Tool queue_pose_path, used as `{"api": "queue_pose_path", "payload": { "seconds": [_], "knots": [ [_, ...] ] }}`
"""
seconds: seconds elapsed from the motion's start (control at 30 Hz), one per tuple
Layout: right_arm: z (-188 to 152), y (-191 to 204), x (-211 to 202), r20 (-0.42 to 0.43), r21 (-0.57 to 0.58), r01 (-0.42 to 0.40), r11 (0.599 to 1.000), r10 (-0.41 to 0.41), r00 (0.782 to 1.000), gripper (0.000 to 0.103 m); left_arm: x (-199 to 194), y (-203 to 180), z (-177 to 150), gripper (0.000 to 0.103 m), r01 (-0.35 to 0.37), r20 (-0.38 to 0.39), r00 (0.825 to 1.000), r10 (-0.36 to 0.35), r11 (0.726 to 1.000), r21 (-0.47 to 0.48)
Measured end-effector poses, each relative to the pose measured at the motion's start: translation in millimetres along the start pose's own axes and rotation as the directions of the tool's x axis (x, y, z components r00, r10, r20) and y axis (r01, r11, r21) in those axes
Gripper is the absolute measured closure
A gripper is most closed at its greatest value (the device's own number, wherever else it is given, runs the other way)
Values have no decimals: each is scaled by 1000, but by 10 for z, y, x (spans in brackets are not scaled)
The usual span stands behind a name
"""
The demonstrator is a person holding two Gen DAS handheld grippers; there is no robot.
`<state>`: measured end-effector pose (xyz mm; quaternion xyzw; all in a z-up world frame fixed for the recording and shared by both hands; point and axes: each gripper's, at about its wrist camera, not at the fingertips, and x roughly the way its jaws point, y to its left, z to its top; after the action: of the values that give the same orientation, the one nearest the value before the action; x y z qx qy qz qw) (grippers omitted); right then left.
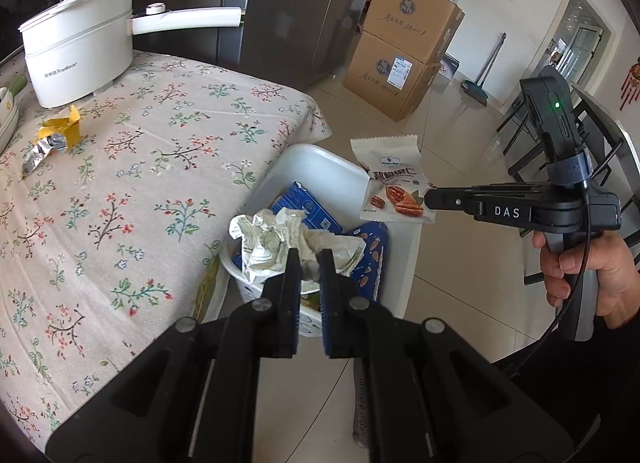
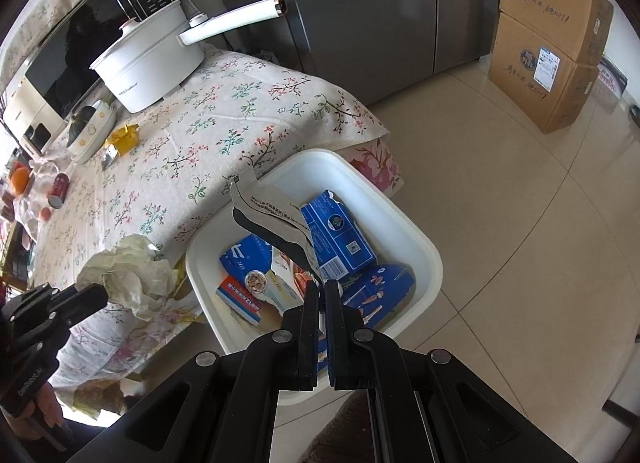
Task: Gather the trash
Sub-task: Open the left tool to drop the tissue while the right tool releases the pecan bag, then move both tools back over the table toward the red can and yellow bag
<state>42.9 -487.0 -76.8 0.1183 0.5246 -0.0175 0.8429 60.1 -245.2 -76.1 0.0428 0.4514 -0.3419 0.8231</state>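
My left gripper (image 1: 310, 255) is shut on a crumpled pale paper wrapper (image 1: 276, 239) and holds it over the near rim of the white bin (image 1: 320, 161); it also shows in the right wrist view (image 2: 128, 275). My right gripper (image 2: 322, 287) is shut on a pecan snack packet (image 2: 272, 219), held above the bin (image 2: 424, 247); its printed front shows in the left wrist view (image 1: 394, 183). The bin holds several blue cartons (image 2: 340, 235). A yellow wrapper (image 1: 64, 129) and a foil scrap (image 1: 42, 153) lie on the floral tablecloth (image 1: 140, 183).
A white electric pot (image 1: 80, 59) with a long handle stands at the table's back. A bowl (image 2: 90, 129), a red can (image 2: 60, 185) and oranges (image 2: 20, 179) are at the far left. Stacked cardboard boxes (image 1: 404, 47) and a grey fridge (image 2: 360, 7) stand beyond the bin.
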Motion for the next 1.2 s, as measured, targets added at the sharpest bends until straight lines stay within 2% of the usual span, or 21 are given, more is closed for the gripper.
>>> {"api": "queue_pose_path", "payload": {
  "seconds": [0.27,0.3,0.37,0.4,0.43,0.5,0.63,0.97,1.0,1.03,1.07,1.1,1.13,1.17,1.2],
  "knots": [
    [-28,-121,22,-15,14,14,1000,-14,1000,99,351,-97,67,93,17,-21,1000,-16,999,34],
    [-32,-134,23,-16,14,16,1000,-16,1000,99,382,-97,76,90,4,-18,1000,-3,999,44],
    [-34,-155,25,-18,16,21,1000,-21,1000,99,449,-123,86,62,-21,-31,999,23,997,79],
    [-34,-164,28,-19,18,23,1000,-23,1000,99,459,-126,83,35,-56,-29,998,59,995,88],
    [-31,-171,33,-21,21,25,999,-24,999,99,430,-123,67,22,-92,-8,996,93,991,93],
    [-26,-181,30,-21,25,26,999,-25,999,99,398,-111,58,20,-128,1,992,129,986,102],
    [-3,-156,19,-17,24,24,999,-23,1000,99,324,-4,44,14,-153,-14,988,154,985,77],
    [77,-31,79,-27,33,23,999,-22,999,97,1,294,-90,9,-179,-17,984,180,984,6],
    [91,-16,90,-28,34,26,999,-25,999,95,-34,342,-106,8,-185,-17,983,185,983,-6],
    [107,2,105,-30,33,28,999,-27,999,88,-74,391,-123,8,-192,-19,981,192,981,-19],
    [122,18,113,-32,36,30,999,-29,999,72,-114,441,-140,8,-199,-20,980,199,979,-31],
    [134,33,112,-28,43,30,999,-29,999,62,-157,489,-158,7,-207,-21,978,207,977,-43],
    [142,52,97,-15,53,26,998,-25,1000,44,-200,536,-174,6,-215,-21,976,215,975,-53],
    [155,83,77,-2,58,19,998,-19,1000,38,-246,577,-189,5,-223,-20,975,222,973,-62],
    [173,123,61,5,55,13,998,-13,1000,38,-293,615,-207,5,-231,-17,973,230,970,-70]
  ]
}}
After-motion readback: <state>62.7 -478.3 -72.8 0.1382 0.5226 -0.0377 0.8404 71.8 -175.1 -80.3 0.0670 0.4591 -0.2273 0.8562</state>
